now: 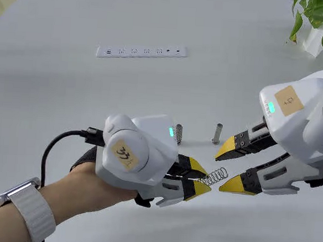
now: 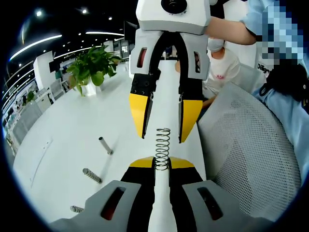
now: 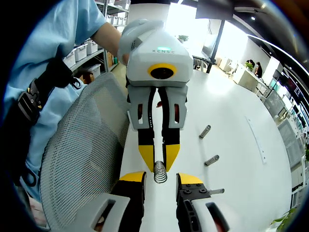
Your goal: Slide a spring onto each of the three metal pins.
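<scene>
**Spring bridged between two claws**

The left claw (image 1: 201,182) is clamped on one end of the spring (image 1: 215,176), low and just right of centre in the head view. The spring's long axis lies almost level, pointing right. Its free end sits between the jaws of the right claw (image 1: 220,173), which stand apart on either side without touching it. Higher in the frame, on the white worktop (image 1: 157,21), a bare pin (image 1: 217,133) stands upright near a spring-covered pin (image 1: 178,134).
</scene>
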Demonstrator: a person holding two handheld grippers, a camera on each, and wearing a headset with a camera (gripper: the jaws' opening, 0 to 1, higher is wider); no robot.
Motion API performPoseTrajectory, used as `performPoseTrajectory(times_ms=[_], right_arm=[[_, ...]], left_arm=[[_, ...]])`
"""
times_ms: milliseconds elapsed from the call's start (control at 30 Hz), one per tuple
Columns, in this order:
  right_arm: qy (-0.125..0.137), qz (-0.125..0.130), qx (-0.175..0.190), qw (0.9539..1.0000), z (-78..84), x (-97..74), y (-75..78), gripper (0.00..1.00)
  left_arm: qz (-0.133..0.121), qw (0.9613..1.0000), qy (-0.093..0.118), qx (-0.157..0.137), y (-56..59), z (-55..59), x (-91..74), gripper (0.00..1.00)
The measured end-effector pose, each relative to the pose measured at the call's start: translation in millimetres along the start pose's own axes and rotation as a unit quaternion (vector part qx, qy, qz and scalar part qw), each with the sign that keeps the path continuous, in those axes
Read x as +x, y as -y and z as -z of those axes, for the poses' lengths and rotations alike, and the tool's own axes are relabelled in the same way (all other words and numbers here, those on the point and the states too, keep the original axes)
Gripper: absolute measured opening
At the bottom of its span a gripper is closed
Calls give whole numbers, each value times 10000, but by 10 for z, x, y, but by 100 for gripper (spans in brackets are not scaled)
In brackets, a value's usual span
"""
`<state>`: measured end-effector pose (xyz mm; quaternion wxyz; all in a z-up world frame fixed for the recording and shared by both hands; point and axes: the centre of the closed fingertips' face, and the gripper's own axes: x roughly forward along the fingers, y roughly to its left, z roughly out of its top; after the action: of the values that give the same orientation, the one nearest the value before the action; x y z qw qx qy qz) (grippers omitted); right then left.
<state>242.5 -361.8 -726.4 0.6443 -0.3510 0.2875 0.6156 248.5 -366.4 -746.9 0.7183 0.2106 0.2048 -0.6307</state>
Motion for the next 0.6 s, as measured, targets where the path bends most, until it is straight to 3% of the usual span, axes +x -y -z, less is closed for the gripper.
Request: performPoseTrajectory(times_ms=[600], right_arm=[[64, -204, 43, 9998, -37, 33, -39, 10]], left_arm=[[-2, 9996, 267, 71, 9, -131, -12, 6]])
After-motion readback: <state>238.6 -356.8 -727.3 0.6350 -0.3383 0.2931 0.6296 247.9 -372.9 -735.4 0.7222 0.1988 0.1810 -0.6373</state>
